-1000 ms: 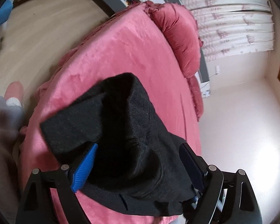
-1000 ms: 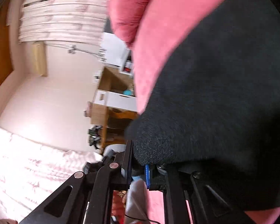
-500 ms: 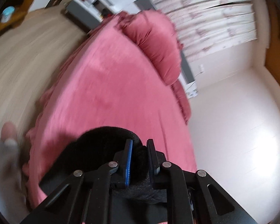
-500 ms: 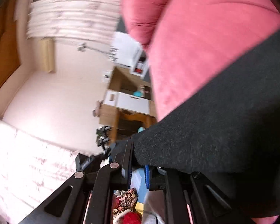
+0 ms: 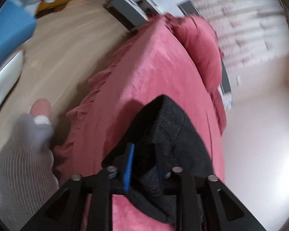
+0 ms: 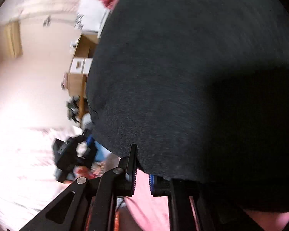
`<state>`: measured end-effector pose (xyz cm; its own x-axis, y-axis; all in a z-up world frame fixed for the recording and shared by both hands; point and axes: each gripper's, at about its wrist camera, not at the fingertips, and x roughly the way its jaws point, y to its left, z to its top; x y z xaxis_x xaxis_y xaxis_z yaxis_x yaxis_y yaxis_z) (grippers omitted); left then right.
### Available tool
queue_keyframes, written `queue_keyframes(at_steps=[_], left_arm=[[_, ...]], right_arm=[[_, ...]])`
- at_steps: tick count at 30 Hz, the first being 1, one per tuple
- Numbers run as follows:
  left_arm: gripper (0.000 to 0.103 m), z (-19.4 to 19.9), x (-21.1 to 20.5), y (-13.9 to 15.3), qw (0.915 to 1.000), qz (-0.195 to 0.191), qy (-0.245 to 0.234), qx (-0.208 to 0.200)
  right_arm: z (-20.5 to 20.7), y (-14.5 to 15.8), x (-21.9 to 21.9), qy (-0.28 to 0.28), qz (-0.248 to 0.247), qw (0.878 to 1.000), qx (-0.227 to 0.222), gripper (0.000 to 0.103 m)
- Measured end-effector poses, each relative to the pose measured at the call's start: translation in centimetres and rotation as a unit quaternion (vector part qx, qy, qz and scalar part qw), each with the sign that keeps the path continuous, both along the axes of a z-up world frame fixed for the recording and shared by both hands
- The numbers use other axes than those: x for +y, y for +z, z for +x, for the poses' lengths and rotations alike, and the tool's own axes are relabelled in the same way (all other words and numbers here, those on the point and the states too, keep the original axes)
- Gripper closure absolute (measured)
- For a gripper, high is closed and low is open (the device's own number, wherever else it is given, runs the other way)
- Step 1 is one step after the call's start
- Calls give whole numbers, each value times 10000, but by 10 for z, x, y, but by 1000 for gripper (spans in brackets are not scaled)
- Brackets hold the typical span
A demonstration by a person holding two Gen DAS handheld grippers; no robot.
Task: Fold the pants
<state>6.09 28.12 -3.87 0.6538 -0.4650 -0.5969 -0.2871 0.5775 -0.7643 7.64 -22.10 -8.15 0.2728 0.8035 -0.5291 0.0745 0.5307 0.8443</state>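
Pink bed (image 5: pixel 154 80) carries the dark pants (image 5: pixel 169 134), soft, limp, best pinched along an edge. Left gripper (image 5: pixel 144 165), jaws just reopening slightly, pinches a fold; right gripper (image 6: pixel 142 165) looks nearly closed, its hold unclear.

Left claw (image 5: pixel 144 163) jaws just reopening slightly, pants (image 5: pixel 169 134) bunched between.

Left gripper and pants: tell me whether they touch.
Touching. The left wrist view shows the left gripper with its jaws closed on a bunched fold of the dark pants.
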Motion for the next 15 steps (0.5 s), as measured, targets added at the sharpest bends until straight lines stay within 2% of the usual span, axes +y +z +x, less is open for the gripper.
queue_keyframes(at_steps=[1, 2, 4, 5, 7, 10, 11, 13, 15], left_arm=[[64, -4, 1, 0, 9998, -105, 188, 0], [52, -12, 1, 1, 9985, -313, 436, -49], [44, -21, -3, 4, 9967, -488, 627, -160], [44, -28, -9, 6, 9964, -523, 627, -243], [44, -31, -22, 14, 9975, -436, 455, -325], [43, -38, -52, 28, 9982, 30, -75, -597], [41, -35, -61, 30, 9976, 120, -228, -642], [41, -28, -75, 31, 9969, 278, -466, -565], [41, -23, -80, 26, 9979, 272, -426, -409]], right_arm=[[-2, 4, 0, 8, -79, 9999, -106, 89], [-2, 4, 0, -49, -87, 9998, -151, 83], [-9, 5, -10, -207, -6, 9996, -188, 77], [-11, 8, -15, -289, -25, 9993, -237, 71], [-12, 16, -29, -536, -211, 9974, -440, 69], [-24, 25, -68, -1105, -421, 9914, -552, 64], [-24, 23, -81, -1311, -393, 9894, -491, 60], [-36, 14, -116, -1920, -123, 9811, -215, 59], [-52, 2, -149, -2563, 271, 9662, 76, 59]])
